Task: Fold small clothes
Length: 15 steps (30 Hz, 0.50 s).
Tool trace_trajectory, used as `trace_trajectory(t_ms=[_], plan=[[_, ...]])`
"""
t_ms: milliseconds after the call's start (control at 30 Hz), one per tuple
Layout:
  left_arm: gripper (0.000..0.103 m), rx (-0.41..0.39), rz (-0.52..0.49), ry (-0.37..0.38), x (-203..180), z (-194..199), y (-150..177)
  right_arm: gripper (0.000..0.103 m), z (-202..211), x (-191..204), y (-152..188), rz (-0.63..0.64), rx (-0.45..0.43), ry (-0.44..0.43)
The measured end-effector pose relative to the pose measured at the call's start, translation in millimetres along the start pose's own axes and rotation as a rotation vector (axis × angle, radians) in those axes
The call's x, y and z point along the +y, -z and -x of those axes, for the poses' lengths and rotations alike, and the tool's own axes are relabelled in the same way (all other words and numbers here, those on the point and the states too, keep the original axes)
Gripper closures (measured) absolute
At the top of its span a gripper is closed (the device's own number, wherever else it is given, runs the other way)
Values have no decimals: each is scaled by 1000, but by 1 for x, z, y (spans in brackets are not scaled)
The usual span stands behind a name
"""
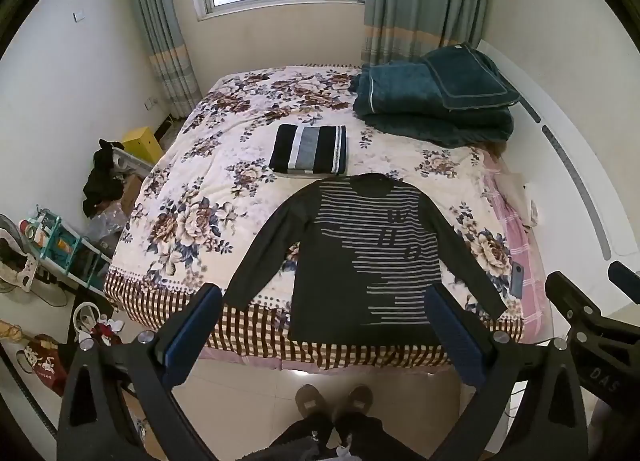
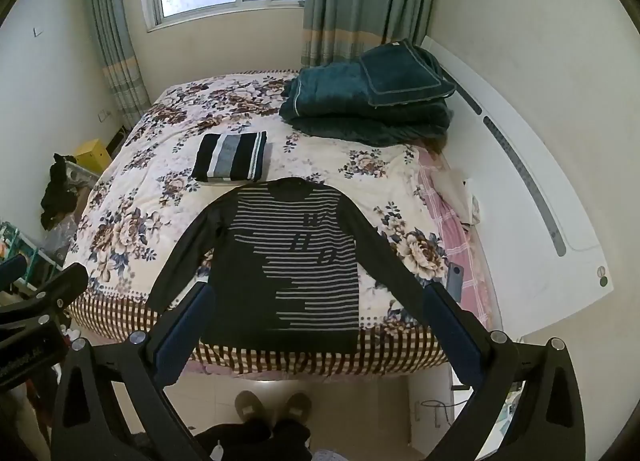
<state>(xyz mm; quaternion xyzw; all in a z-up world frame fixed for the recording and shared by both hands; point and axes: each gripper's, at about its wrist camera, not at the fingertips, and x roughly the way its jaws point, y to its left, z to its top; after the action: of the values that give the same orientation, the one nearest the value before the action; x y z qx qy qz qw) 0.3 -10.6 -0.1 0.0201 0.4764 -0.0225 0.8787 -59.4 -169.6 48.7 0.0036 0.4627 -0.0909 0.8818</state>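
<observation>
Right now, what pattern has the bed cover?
The bed cover is cream with large brown-and-blue flowers and a checked border; the left wrist view shows it best.

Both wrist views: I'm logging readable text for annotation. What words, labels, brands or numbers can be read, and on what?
"DAS" – white letters on the right gripper body, at the left wrist view's right edge; it may continue out of frame.
Pale letters on the chest of the striped long-sleeve shirt: too blurred and distorted to read.
Tag on the teal blanket: too small to read.
Folded striped garment: no text visible.
</observation>
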Motion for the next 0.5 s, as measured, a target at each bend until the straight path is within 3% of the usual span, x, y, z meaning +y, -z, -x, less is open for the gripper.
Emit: trace_trajectory(t_ms=[500], plan=[[0, -2, 6, 16, 0, 5, 4, 0, 3, -3, 0, -1, -2, -3]])
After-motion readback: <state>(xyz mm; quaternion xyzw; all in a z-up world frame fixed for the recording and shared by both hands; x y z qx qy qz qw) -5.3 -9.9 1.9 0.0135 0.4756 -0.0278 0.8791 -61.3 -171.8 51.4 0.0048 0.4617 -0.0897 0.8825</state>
